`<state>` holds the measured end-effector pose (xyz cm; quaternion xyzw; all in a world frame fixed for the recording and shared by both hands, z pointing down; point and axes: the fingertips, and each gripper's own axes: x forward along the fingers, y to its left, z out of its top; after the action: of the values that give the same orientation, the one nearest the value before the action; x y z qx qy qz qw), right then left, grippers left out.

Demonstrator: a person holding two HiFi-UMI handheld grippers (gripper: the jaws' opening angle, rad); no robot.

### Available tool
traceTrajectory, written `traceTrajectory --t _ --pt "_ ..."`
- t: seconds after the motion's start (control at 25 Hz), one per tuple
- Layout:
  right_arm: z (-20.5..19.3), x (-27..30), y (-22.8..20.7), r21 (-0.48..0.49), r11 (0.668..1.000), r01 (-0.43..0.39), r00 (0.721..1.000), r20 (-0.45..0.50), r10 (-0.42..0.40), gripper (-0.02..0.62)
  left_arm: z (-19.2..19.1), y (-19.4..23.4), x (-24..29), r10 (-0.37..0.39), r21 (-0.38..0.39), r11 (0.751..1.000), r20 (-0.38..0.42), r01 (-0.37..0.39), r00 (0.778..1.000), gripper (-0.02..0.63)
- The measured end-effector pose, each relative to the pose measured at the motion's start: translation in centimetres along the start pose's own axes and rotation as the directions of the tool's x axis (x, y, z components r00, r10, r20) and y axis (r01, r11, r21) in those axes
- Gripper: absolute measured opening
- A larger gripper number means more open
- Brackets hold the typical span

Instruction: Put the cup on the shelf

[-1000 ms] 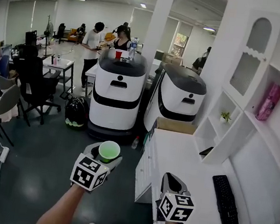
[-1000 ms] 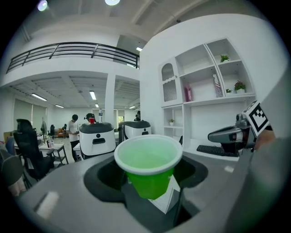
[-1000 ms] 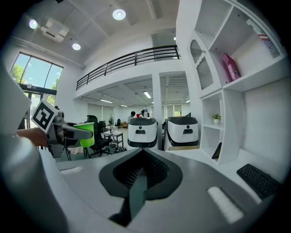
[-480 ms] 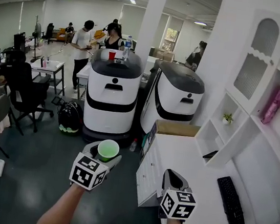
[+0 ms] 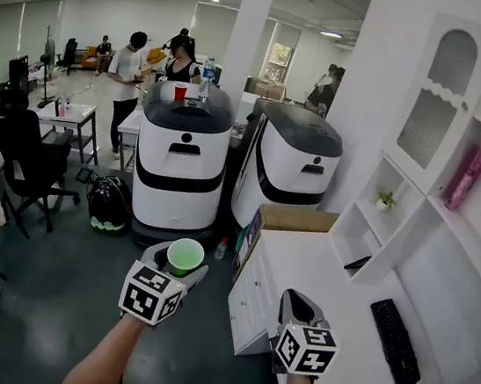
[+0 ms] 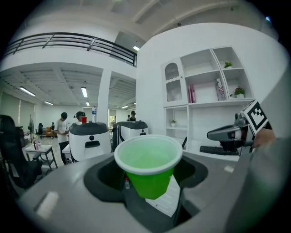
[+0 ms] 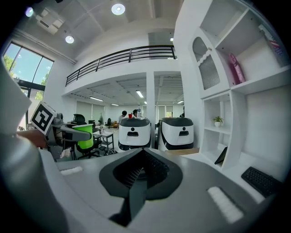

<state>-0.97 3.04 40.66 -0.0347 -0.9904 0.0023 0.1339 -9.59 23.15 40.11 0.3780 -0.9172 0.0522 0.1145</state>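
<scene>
A green plastic cup [image 5: 185,256] [image 6: 149,166] stands upright in my left gripper [image 5: 179,262] [image 6: 150,182], whose jaws are shut on its lower body; it is empty. In the right gripper view the same cup [image 7: 85,138] shows at the far left. My right gripper [image 5: 293,308] [image 7: 136,182] is shut with nothing in it, held over the near end of the white desk [image 5: 317,277]. The white shelf unit [image 5: 456,173] [image 6: 204,91] [image 7: 236,73] rises to the right, behind the desk.
Two white-and-black robot carts [image 5: 181,156] [image 5: 289,162] stand ahead, a cardboard box [image 5: 294,218] beside the desk. A black keyboard [image 5: 394,343] lies on the desk. A pink bottle [image 5: 464,178] and a small plant [image 5: 386,199] occupy shelf cells. People stand far back; office chairs at left.
The whole view has shifted forward and slightly right toward the desk and carts. Both grippers keep the same pose, the cup still held in the left one.
</scene>
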Motion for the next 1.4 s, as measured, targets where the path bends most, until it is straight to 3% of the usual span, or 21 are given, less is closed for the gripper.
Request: traceTrajectory --t 0.72,1.04,1.4 --pt "-0.7 3.7 -5.7 0.037 0.993 0.108 0.994 0.023 -0.109 0.023 0.0 -0.3 8.6 -0.108 0.046 0.993 -0.003 0.108 0.994 0.315" --pt "0.2 9.1 -10.3 0.054 0.989 0.141 0.989 0.037 -0.143 0.024 1.1 0.7 16.3 -0.148 0.072 0.986 -0.012 0.148 0.989 0.315" --pt "3.7 16.7 -16.8 0.07 0.981 0.18 0.983 0.033 -0.182 0.023 5.1 2.7 26.7 -0.187 0.09 0.978 -0.018 0.187 0.982 0.315"
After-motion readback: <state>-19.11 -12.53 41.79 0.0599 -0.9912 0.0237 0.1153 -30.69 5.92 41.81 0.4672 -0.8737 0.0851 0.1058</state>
